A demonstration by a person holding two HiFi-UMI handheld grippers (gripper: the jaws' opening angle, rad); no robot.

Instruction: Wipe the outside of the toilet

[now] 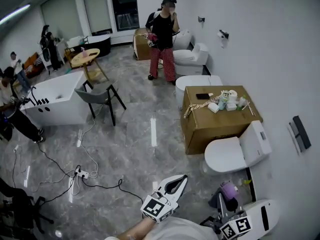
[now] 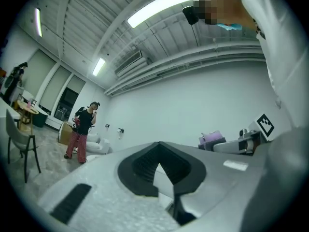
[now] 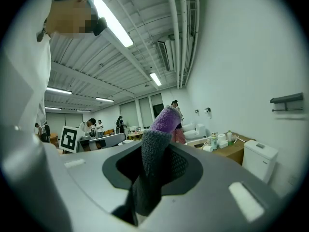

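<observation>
The white toilet [image 1: 235, 151] stands against the right wall, lid down, tank [image 3: 260, 159] behind it. My right gripper [image 1: 223, 204] is at the bottom right of the head view, below the toilet and apart from it. It is shut on a grey and purple cloth [image 1: 228, 190], which sticks up between the jaws [image 3: 155, 166]. My left gripper [image 1: 183, 178] is at the bottom centre, held over the floor with its jaws together and nothing in them. The left gripper view points up toward the wall and ceiling, with the cloth [image 2: 212, 139] off to the right.
A cardboard box [image 1: 200, 126] with rolls and bottles on top stands just beyond the toilet. A second toilet [image 1: 192, 59] and a person in red trousers [image 1: 162, 39] are farther back. A bathtub [image 1: 55, 101], a grey chair [image 1: 100, 96] and floor cables [image 1: 80, 174] lie to the left.
</observation>
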